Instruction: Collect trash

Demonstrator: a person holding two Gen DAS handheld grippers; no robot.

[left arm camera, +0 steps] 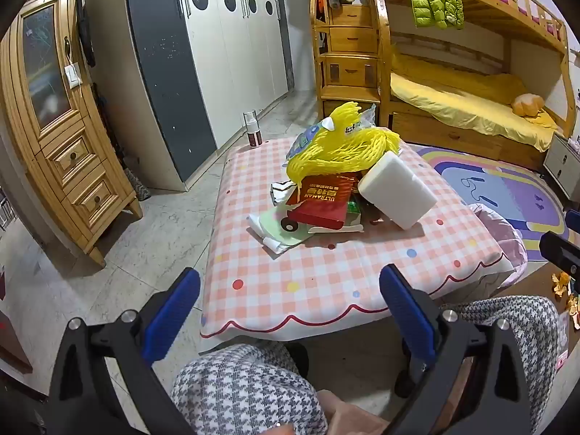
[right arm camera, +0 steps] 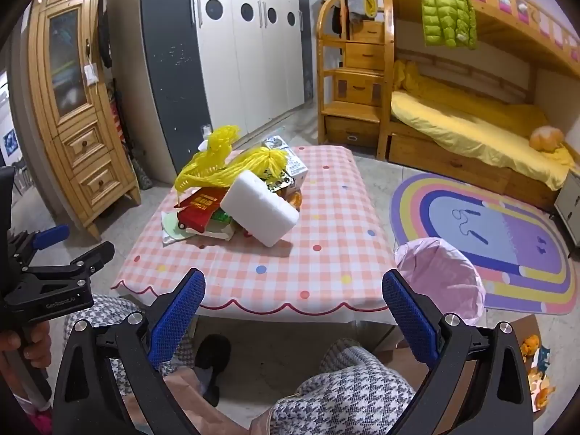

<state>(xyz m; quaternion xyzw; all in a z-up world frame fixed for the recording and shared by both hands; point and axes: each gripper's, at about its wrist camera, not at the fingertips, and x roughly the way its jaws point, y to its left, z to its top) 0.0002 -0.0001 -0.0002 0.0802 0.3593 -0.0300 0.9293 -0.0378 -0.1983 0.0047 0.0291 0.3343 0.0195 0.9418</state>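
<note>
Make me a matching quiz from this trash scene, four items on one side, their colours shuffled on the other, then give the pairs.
Column 1:
1. foam block
2. netting
3. box
4. bin liner

Column 2:
A. pink
B. red
C. white
D. yellow

Pairs: 1-C, 2-D, 3-B, 4-A

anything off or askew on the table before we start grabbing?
Yes. The white foam block sits tilted, propped on the trash pile rather than flat on the table. Yellow netting is draped loosely over the heap. Orange scraps lie on the floor by the pink-lined bin.
</note>
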